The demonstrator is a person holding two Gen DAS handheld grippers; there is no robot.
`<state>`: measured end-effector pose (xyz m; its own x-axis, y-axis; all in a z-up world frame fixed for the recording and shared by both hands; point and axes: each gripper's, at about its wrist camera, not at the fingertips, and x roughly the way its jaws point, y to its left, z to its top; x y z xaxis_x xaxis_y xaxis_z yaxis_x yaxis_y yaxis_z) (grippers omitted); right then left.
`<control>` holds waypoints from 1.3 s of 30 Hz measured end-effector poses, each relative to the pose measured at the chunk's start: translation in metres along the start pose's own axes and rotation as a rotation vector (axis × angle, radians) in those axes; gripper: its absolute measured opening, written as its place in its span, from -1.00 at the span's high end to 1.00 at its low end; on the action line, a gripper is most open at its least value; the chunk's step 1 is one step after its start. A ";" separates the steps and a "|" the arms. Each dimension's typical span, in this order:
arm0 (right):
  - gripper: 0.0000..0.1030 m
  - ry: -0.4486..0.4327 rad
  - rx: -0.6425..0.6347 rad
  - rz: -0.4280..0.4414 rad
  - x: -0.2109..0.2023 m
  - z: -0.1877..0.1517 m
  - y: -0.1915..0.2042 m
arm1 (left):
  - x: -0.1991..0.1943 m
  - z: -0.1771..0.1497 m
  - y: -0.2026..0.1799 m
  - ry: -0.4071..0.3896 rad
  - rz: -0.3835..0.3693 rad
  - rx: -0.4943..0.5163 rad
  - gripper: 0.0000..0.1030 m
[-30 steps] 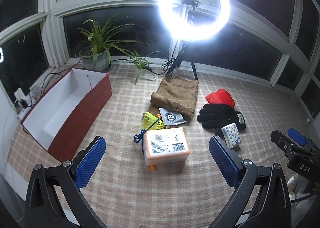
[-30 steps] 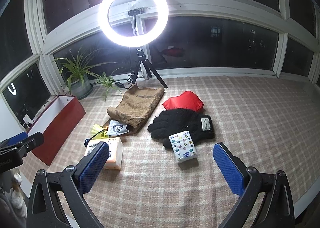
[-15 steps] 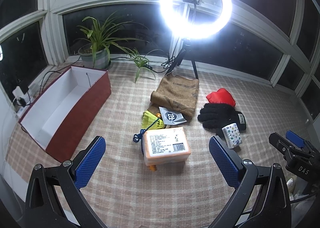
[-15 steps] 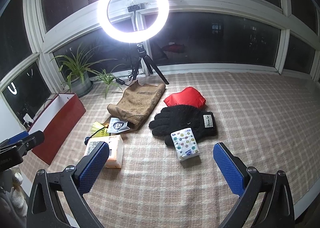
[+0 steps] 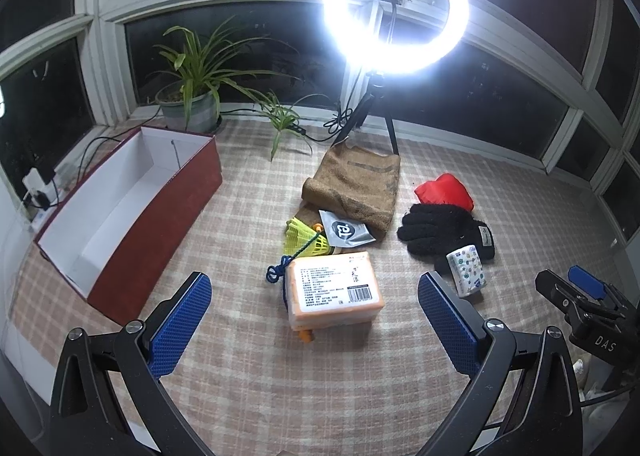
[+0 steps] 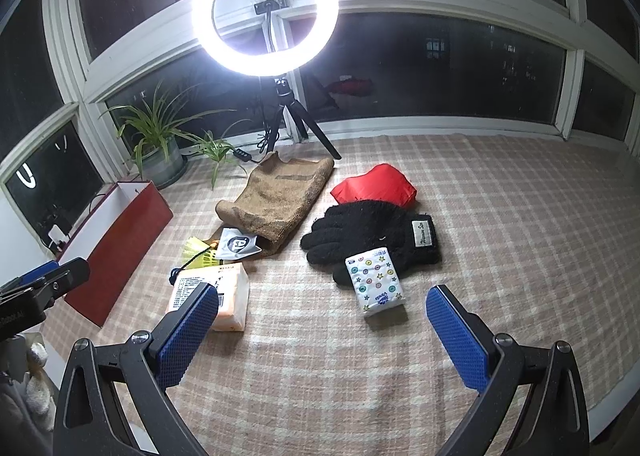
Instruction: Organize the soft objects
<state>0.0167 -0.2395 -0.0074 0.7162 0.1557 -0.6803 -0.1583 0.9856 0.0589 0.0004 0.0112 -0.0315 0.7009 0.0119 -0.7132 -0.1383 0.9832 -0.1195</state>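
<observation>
On the checked cloth lie an orange tissue pack (image 5: pixel 334 288) (image 6: pixel 212 300), a small white tissue packet with coloured dots (image 5: pixel 466 270) (image 6: pixel 374 282), black knit gloves (image 5: pixel 444 232) (image 6: pixel 368 234), a red soft pouch (image 5: pixel 444 191) (image 6: pixel 374 185) and a brown burlap cloth (image 5: pixel 354 185) (image 6: pixel 276 195). An open red box with a white inside (image 5: pixel 120 203) (image 6: pixel 116 228) stands at the left. My left gripper (image 5: pixel 314 320) hangs open just short of the orange pack. My right gripper (image 6: pixel 322 330) is open, short of the dotted packet.
A grey foil sachet (image 5: pixel 344 234), yellow shuttlecocks (image 5: pixel 304 238) and a blue cord (image 5: pixel 280 272) lie by the burlap. A ring light on a tripod (image 5: pixel 394 3) (image 6: pixel 266 11) and a potted plant (image 5: pixel 192 103) stand at the back by the windows. Cables run behind the box.
Both grippers have shifted slightly; the objects sit a little lower and nearer in the right wrist view. Nothing on the cloth has moved, and both grippers stay open.
</observation>
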 end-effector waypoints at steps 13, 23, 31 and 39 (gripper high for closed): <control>-1.00 0.044 0.020 0.066 0.015 -0.002 -0.002 | 0.010 -0.006 0.030 0.034 0.011 -0.071 -0.99; -1.00 0.082 0.071 0.109 0.025 -0.006 -0.010 | 0.034 -0.014 0.071 0.111 0.032 -0.173 -0.97; -1.00 0.096 0.099 0.090 0.024 -0.013 -0.022 | 0.064 0.008 0.050 0.159 -0.068 -0.104 -0.87; -1.00 0.090 0.140 0.045 0.014 -0.023 -0.042 | 0.129 0.031 0.020 0.335 -0.200 -0.047 -0.08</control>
<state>0.0176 -0.2800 -0.0360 0.6457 0.1994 -0.7371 -0.0881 0.9783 0.1875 0.1096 0.0377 -0.1048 0.4506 -0.2468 -0.8579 -0.0593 0.9506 -0.3046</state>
